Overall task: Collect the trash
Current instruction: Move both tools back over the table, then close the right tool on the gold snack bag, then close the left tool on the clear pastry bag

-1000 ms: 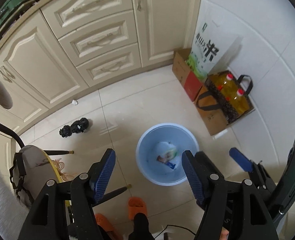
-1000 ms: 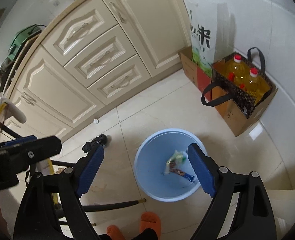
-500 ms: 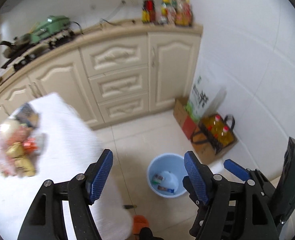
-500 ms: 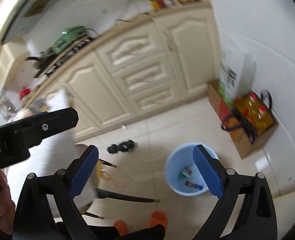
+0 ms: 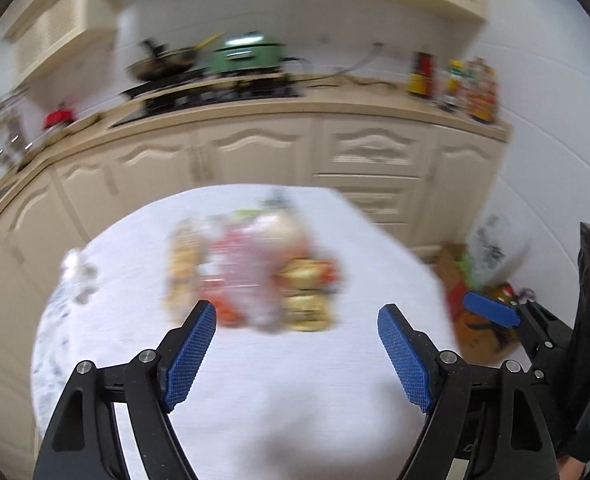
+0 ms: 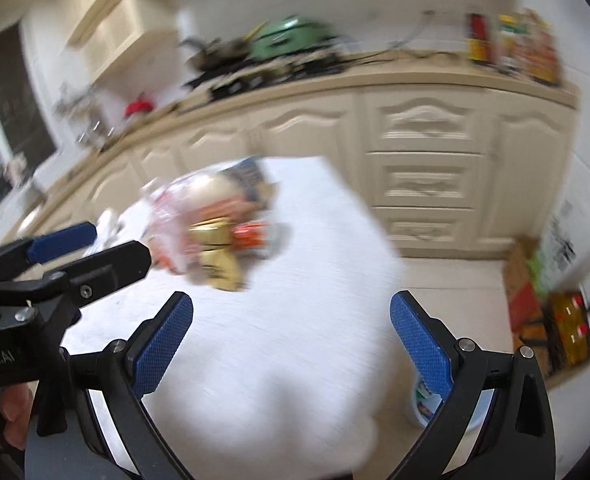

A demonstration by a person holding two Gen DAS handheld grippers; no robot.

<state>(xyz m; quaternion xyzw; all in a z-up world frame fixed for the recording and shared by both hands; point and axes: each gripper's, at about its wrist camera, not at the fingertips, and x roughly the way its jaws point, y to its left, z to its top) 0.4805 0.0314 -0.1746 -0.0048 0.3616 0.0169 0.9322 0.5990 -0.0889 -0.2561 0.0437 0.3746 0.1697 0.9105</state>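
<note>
Blue-padded left tongs (image 5: 297,354) hang spread and empty above the white-clothed worktop (image 5: 255,392), with the blurred heap of snack wrappers (image 5: 255,276) just beyond the tips; you could shove the pile rather than pinch one piece. From the right wrist, your right tongs (image 6: 291,346) are likewise spread and empty, the wrappers (image 6: 211,232) lie up-left, and the blue bin (image 6: 447,412) peeks past the worktop edge, so a loose pinch may drop trash onto the floor.

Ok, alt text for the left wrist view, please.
The open, empty left hand-held gripper faces a blurred pile of snack wrappers on a white-clothed table. Cream kitchen cabinets stand behind, and the right hand-held gripper shows at the right edge.
</note>
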